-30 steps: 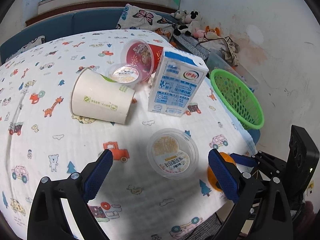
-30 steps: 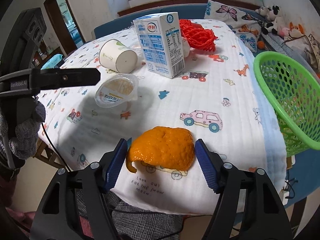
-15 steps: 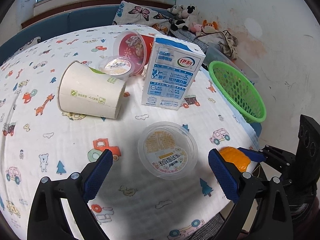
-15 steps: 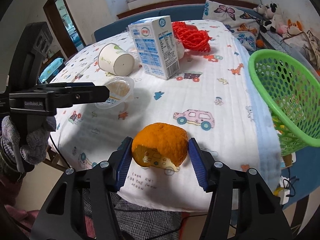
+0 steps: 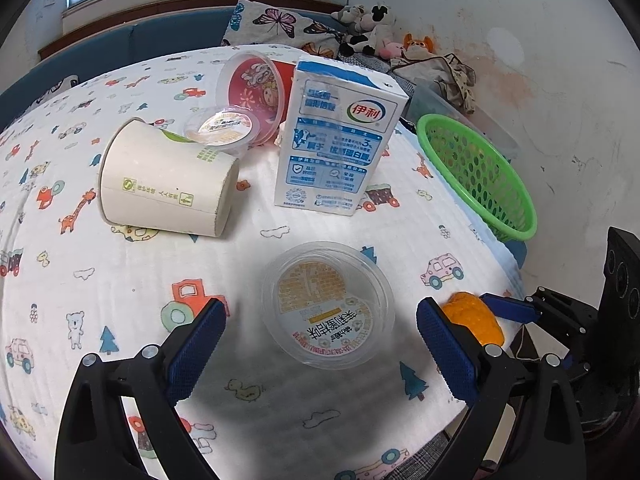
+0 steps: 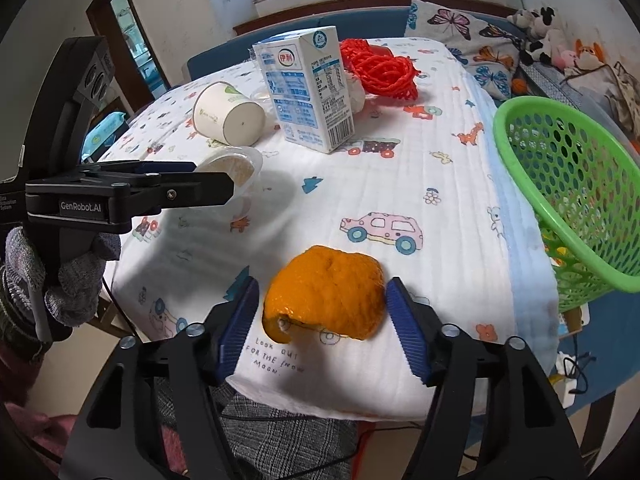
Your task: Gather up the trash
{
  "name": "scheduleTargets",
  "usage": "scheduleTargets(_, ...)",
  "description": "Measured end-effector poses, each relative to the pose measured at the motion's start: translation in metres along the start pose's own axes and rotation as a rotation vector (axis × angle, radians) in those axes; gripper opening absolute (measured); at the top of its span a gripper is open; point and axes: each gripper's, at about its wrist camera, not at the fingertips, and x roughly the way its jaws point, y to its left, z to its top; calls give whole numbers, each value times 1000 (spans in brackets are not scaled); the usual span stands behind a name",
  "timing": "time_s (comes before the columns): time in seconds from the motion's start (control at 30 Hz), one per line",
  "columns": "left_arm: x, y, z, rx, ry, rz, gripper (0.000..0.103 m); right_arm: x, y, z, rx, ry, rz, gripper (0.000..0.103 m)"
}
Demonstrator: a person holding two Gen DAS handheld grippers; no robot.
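Observation:
An orange peel (image 6: 326, 292) lies near the table's front edge, between the fingers of my right gripper (image 6: 322, 320), whose pads sit close on both sides; small gaps still show. It also shows in the left wrist view (image 5: 472, 316). My left gripper (image 5: 320, 344) is open and hovers around a clear plastic cup with a printed lid (image 5: 326, 312), not touching it. A green mesh basket (image 6: 568, 192) hangs off the table's right side. A tipped paper cup (image 5: 160, 184), a milk carton (image 5: 336, 144) and a red lid (image 5: 252, 92) lie further back.
A red net bundle (image 6: 380, 68) lies behind the carton. A second small lidded cup (image 5: 222, 128) rests by the paper cup. The table (image 5: 100, 288) has a cartoon-print cloth. A bench with cushion and plush toys (image 5: 368, 24) stands behind.
My right gripper's fingers have narrowed around the orange peel and it has shifted forward. My left gripper has moved closer over the clear cup, still open.

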Motion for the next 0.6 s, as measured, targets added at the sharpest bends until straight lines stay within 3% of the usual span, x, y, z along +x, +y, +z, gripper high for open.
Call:
scheduleTargets(0.2, 4, -2, 0, 6, 3, -5, 93, 3, 0, 2, 12, -1, 1, 68)
scheduleTargets(0.6, 18, -11, 5, 31, 7, 34, 93, 2, -6, 1, 33, -4, 13, 53)
